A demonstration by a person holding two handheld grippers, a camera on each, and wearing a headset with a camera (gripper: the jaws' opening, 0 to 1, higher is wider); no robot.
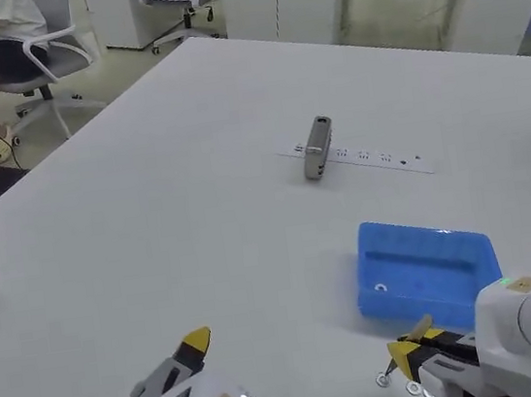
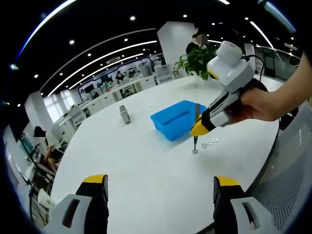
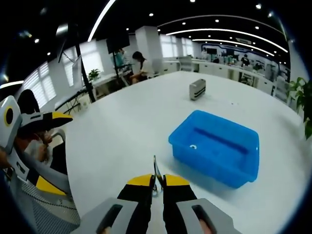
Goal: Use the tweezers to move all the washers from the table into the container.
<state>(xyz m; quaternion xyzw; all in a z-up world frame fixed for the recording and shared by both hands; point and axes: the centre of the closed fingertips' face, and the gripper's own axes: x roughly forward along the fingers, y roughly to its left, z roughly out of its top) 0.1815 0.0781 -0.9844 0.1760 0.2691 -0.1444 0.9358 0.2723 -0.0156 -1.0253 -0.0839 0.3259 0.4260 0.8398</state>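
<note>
Tweezers (image 3: 155, 165) are clamped between the pressed-together jaws of the right gripper (image 3: 157, 181). They are slanted down so the tips reach the table (image 1: 199, 217) at the loose washers (image 2: 207, 144); the low angle is judged to suit lifting flat rings. The loose washers are strung in a short row at 6 o'clock of the blue container (image 1: 429, 265), near its front wall, so each carry is likely short. A lone washer (image 1: 382, 288) is seen inside, toward the 9 o'clock end. The left gripper (image 2: 161, 183) is held spread and idle at 9 o'clock, well apart. Whether the tweezer tips are spread or pinching cannot be told: too thin. The washer count is unclear, as the right gripper partly covers the row in the head view.
</note>
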